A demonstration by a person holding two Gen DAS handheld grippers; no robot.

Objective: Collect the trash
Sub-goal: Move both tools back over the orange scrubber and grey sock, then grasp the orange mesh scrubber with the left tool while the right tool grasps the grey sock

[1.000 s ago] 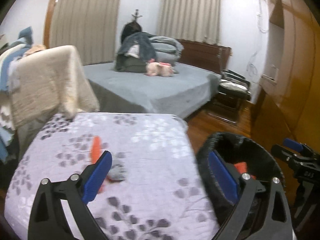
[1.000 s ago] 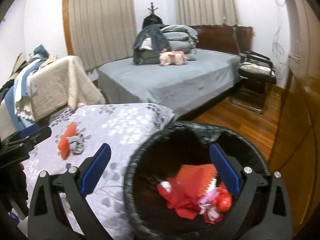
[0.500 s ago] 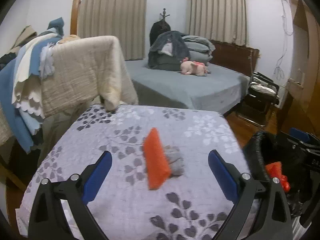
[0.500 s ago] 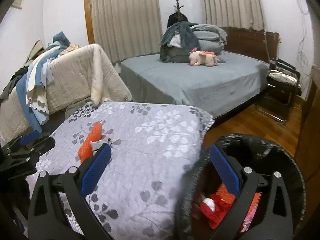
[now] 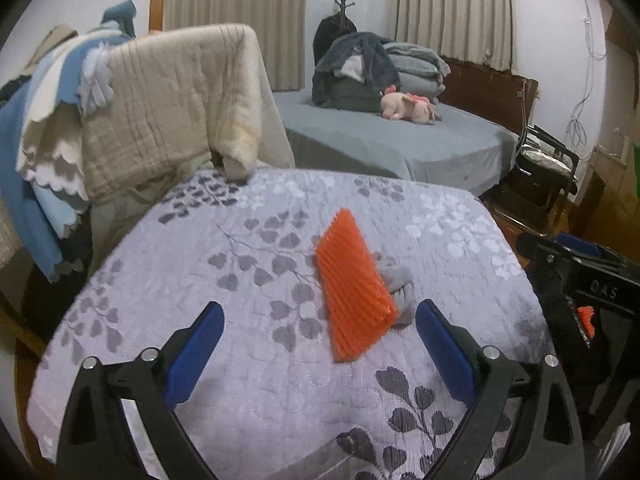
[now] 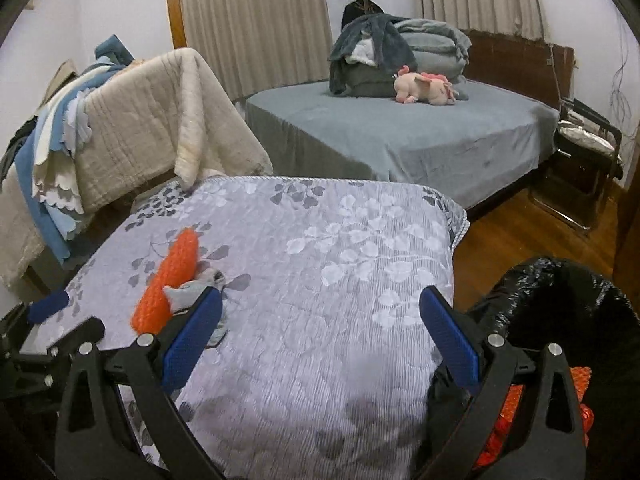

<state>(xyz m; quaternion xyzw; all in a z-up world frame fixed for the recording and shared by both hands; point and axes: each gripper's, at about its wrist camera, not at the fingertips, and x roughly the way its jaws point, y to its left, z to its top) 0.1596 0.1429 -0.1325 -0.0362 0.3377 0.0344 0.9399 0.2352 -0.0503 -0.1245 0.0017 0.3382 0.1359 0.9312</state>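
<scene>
An orange ribbed foam net (image 5: 354,288) lies on the floral-cloth table (image 5: 256,380), partly over a crumpled grey rag (image 5: 398,286). My left gripper (image 5: 318,350) is open and empty, hovering just in front of them. In the right wrist view the net (image 6: 170,280) and rag (image 6: 196,294) lie at the table's left, beside my open, empty right gripper (image 6: 320,336). A black-lined trash bin (image 6: 560,320) with red and orange trash (image 6: 516,416) inside stands off the table's right corner.
Blankets hang over a rack (image 5: 132,120) left of the table. A grey bed (image 6: 400,140) with piled clothes and a pink plush toy (image 6: 426,88) is behind. A folding chair (image 6: 588,160) stands on the wooden floor at the right.
Both grippers swung left, from over the trash bin to over the table. The left gripper has closed in on the orange net and grey rag, which now sit between its fingers' line.
</scene>
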